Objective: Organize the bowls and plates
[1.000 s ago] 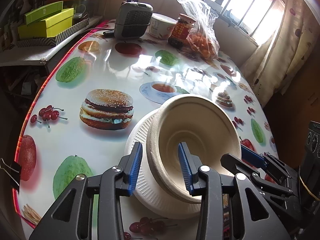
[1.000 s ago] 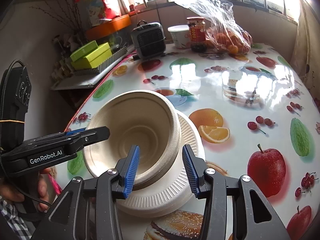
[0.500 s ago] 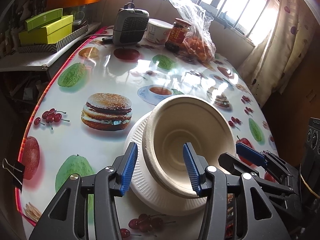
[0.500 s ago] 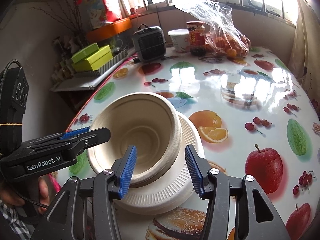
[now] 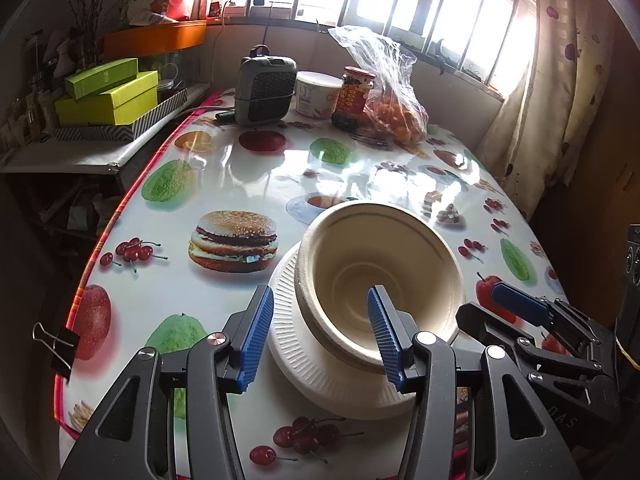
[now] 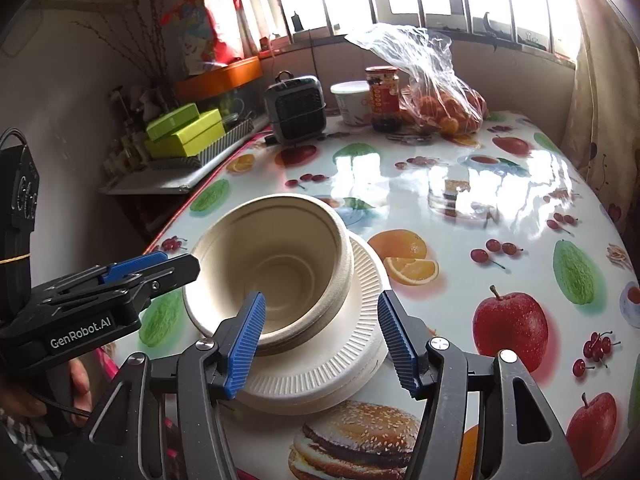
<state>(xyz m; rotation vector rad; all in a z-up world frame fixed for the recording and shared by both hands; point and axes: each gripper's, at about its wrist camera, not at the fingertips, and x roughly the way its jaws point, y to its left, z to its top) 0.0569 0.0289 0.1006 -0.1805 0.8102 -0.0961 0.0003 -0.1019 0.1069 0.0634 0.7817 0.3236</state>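
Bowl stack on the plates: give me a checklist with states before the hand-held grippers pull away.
1. Left hand-held gripper released: ok, jaws have just been opening, pads clear of the bowl rim between them.
2. Right hand-held gripper released: ok, also just opening, rim between but untouched.
3. Bowl stack seated on plate stack: ok, though off-centre.
4. Bowls level: cannot tell.
5. Plates fully on the table: ok.
6. Nothing close around the stack: ok.
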